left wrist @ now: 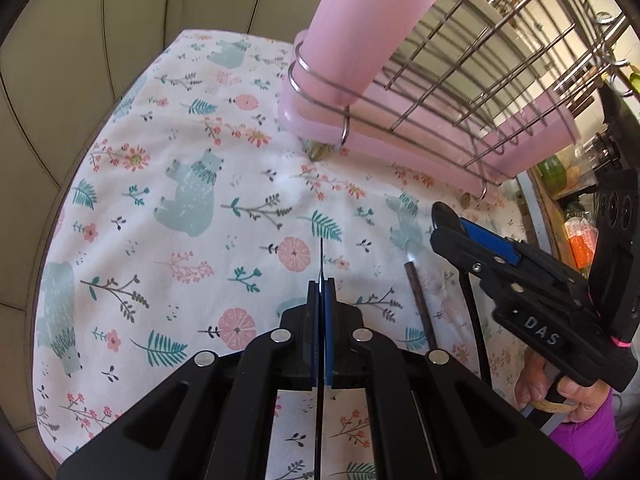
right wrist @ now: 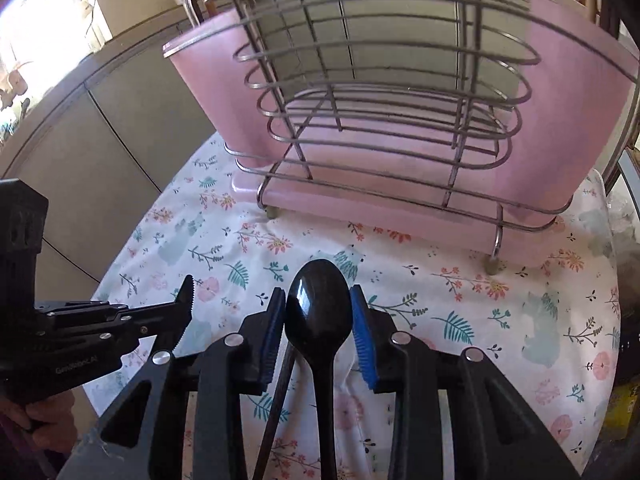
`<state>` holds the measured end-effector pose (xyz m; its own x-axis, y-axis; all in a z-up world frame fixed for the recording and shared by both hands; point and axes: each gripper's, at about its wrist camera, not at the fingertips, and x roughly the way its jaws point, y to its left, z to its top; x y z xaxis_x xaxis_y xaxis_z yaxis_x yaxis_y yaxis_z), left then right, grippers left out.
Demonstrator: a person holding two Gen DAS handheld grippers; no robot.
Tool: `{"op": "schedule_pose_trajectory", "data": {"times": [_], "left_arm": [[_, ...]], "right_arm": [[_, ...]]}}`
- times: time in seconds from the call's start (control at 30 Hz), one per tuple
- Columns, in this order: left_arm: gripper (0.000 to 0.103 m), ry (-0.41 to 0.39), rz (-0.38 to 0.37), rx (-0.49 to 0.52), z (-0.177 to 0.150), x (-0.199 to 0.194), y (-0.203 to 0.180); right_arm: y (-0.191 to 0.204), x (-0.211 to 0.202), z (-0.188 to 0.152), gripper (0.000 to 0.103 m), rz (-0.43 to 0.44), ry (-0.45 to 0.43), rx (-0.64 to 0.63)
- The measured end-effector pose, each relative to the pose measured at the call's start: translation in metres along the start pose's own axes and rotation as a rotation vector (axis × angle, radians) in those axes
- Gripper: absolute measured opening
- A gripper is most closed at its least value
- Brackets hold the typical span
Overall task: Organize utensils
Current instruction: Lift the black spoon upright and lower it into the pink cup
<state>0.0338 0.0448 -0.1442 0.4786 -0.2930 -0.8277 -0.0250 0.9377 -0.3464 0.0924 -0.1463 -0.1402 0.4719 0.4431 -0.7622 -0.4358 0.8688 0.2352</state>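
Note:
My left gripper (left wrist: 321,292) is shut on a thin black knife (left wrist: 321,256), held edge-on above the floral cloth. My right gripper (right wrist: 318,320) has its jaws open on either side of a black spoon (right wrist: 318,312) lying on the cloth; the pads (right wrist: 362,336) are close to the bowl but I cannot tell if they touch. A brown chopstick (right wrist: 280,384) lies just left of the spoon handle; it also shows in the left wrist view (left wrist: 420,304). The right gripper (left wrist: 452,220) appears at the right of the left view, the left gripper (right wrist: 186,304) at the left of the right view.
A wire dish rack (right wrist: 380,92) on a pink tray (right wrist: 360,204) stands at the back of the cloth-covered table (right wrist: 480,312). A pink utensil cup (left wrist: 360,28) hangs in a ring at the rack's left end. Beige tiled wall lies to the left; clutter sits beyond the right edge.

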Motion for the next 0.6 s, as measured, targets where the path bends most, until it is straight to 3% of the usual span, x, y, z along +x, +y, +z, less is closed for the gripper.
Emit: {"op": "schedule_pose_trajectory", "data": {"times": [0.17, 0.53, 0.6], "left_arm": [[0.001, -0.088, -0.026, -0.008, 0.007, -0.022, -0.002], [0.001, -0.329, -0.095, -0.002, 0.023, -0.077, -0.015], [0.001, -0.379, -0.11, 0.004, 0.025, -0.088, -0.018]], "right_arm": [[-0.013, -0.034, 0.004, 0.032, 0.081, -0.105, 0.069], [-0.029, -0.111, 0.009, 0.031, 0.149, -0.337, 0.127], [-0.033, -0.126, 0.01, 0.023, 0.154, -0.371, 0.132]]}}
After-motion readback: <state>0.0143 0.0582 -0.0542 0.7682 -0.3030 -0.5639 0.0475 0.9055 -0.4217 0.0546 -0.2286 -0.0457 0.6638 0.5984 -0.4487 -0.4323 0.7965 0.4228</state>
